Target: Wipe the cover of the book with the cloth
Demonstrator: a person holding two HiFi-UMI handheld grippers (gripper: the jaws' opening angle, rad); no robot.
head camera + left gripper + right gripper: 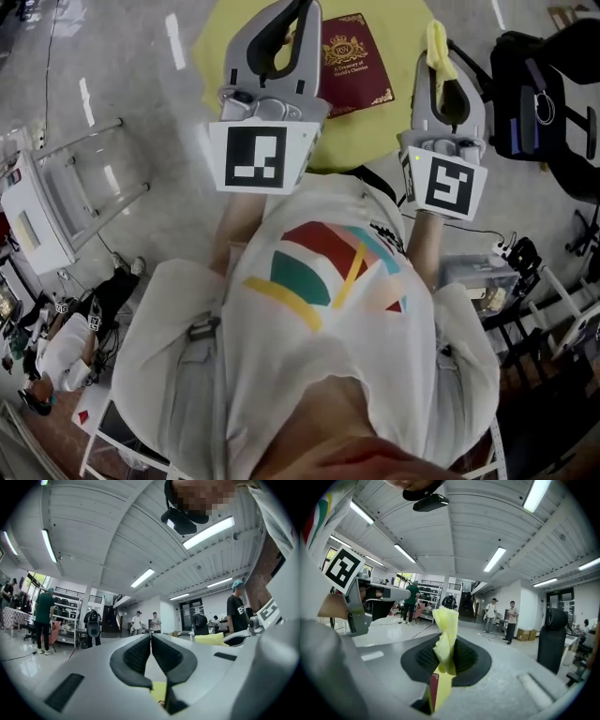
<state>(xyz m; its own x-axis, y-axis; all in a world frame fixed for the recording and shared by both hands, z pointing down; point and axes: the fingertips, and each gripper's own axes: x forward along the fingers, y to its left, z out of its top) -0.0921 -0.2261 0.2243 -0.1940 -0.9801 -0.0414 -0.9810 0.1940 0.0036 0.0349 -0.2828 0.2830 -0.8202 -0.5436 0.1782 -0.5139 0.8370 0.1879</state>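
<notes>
left gripper (151, 638): clenched shut, empty
right gripper (449, 645): grasping yellow cloth (445, 620)
book (356, 61): flat on table (375, 136), between grippers

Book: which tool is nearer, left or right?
Left. The left tool hangs at the left edge of the book; the right tool, holding the cloth, sits off its right side.

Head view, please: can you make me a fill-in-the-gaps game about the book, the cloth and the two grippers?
1. The book lying on the yellow table has a dark ____ cover.
2. The jaws of the right gripper pinch a cloth whose colour is ____.
3. The jaws of the left gripper are ____, with nothing between them.

Missing words: red; yellow; shut.
</notes>
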